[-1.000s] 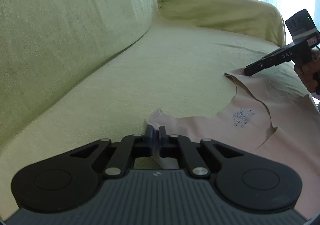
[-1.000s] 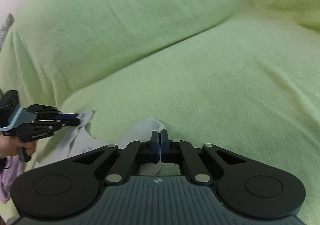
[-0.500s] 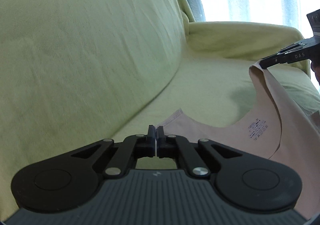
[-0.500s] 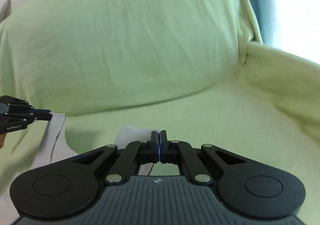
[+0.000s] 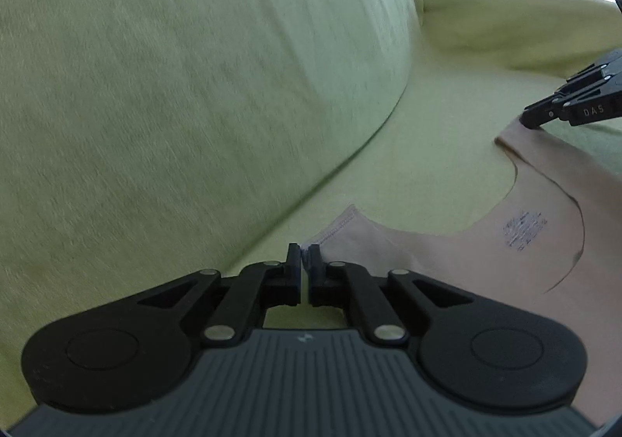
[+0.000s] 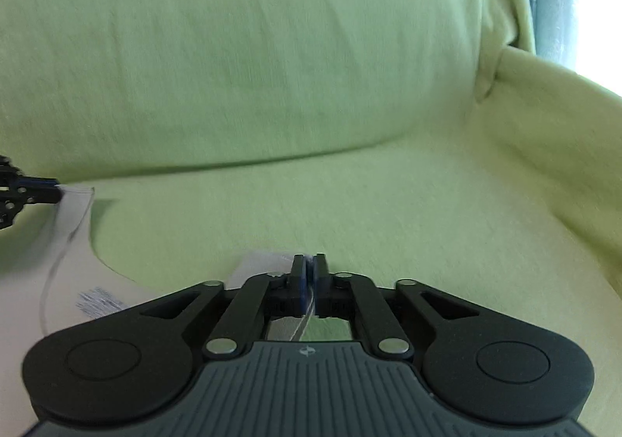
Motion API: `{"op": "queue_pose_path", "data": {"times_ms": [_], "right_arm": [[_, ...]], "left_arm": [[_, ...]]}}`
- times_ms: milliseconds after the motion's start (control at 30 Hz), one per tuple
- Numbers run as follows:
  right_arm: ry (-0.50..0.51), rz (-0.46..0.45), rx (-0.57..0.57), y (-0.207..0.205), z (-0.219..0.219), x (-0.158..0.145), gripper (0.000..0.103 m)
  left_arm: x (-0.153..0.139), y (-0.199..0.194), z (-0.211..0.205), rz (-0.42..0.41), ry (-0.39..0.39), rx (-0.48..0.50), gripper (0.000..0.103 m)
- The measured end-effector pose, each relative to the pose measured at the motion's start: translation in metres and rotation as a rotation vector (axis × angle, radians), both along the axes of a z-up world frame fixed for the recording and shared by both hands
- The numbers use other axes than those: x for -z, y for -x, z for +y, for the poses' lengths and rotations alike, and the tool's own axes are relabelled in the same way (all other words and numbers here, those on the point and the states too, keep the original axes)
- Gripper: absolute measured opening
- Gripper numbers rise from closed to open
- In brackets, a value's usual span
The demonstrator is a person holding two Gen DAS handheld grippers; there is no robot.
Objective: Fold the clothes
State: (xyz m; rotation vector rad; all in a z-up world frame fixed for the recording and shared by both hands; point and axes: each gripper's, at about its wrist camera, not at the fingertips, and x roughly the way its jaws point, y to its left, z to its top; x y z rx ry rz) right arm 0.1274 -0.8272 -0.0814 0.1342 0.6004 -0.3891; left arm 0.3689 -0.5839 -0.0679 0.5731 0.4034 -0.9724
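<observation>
In the left wrist view, the left gripper (image 5: 304,262) at lower centre is clenched on a shoulder corner of a pale beige undershirt (image 5: 458,258), whose scooped neckline and printed label (image 5: 525,229) spread toward the right of the frame over the seat of a green-covered sofa (image 5: 194,87); at the right edge the right gripper (image 5: 530,121) pinches the opposite shoulder corner. In the right wrist view, the right gripper at lower centre is likewise closed on a thin edge of the cloth, the garment trails to the lower left, and the left gripper sits at the left edge holding its corner. The step appears to be laying the shirt flat by its shoulders. To do it well, both grips should stay firm, the two corners should be kept level and well apart so the neckline edge runs taut, and the fabric should be lowered evenly so the body lies smooth without bunching near the backrest crease.
</observation>
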Motion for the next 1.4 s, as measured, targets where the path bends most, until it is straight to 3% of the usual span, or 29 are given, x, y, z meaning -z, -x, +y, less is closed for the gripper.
{"op": "queue_pose_path", "data": {"times_ms": [67, 133, 200, 300, 500, 533, 633, 700, 767, 800, 867, 900, 1167, 1233, 1300, 1400], "right_arm": [[-0.008, -0.018, 0.017, 0.011, 0.002, -0.003, 0.008], [-0.006, -0.040, 0.024, 0.031, 0.008, -0.014, 0.017], [-0.016, -0.052, 0.022, 0.060, 0.018, -0.023, 0.019], [-0.070, -0.047, 0.024, 0.107, 0.034, -0.032, 0.027], [-0.232, -0.031, 0.034, 0.192, 0.067, -0.015, 0.039], [-0.250, -0.036, 0.040, 0.199, 0.072, -0.012, 0.044], [-0.318, -0.037, 0.044, 0.207, 0.084, -0.002, 0.046], [-0.301, -0.043, 0.052, 0.206, 0.088, 0.003, 0.046], [-0.305, -0.054, 0.066, 0.205, 0.089, 0.003, 0.045], [-0.314, -0.058, 0.069, 0.204, 0.088, 0.003, 0.037], [-0.306, -0.036, 0.056, 0.202, 0.088, 0.004, 0.005], [-0.278, -0.017, 0.047, 0.199, 0.088, 0.002, 0.000], [-0.123, 0.067, 0.121, 0.196, 0.091, 0.000, 0.002], [-0.131, 0.069, 0.138, 0.201, 0.096, -0.006, 0.011], [-0.141, 0.064, 0.120, 0.212, 0.107, -0.017, 0.012], [-0.148, 0.059, 0.077, 0.231, 0.131, -0.033, 0.024]], "left_arm": [[-0.003, 0.003, 0.012, 0.011, 0.015, -0.016, 0.006], [-0.008, 0.008, 0.028, 0.031, 0.032, -0.030, 0.019], [-0.016, 0.013, 0.049, 0.058, 0.050, -0.042, 0.021], [-0.024, 0.026, 0.087, 0.155, 0.072, -0.058, 0.024], [-0.023, 0.057, 0.143, 0.384, 0.091, -0.071, 0.033], [-0.020, 0.061, 0.148, 0.416, 0.090, -0.076, 0.035], [-0.012, 0.067, 0.150, 0.476, 0.104, -0.062, 0.035], [-0.009, 0.070, 0.149, 0.483, 0.122, -0.056, 0.032], [-0.009, 0.071, 0.142, 0.469, 0.120, -0.036, 0.011], [-0.011, 0.071, 0.140, 0.453, 0.118, -0.033, 0.000], [-0.014, 0.073, 0.148, 0.397, 0.129, -0.029, 0.000], [-0.016, 0.072, 0.147, 0.380, 0.133, -0.027, 0.000], [-0.013, 0.081, 0.166, 0.381, 0.110, -0.058, 0.005], [-0.017, 0.090, 0.176, 0.375, 0.111, -0.066, 0.006], [-0.023, 0.103, 0.189, 0.364, 0.102, -0.052, 0.007], [-0.032, 0.132, 0.210, 0.311, 0.080, -0.002, 0.016]]}}
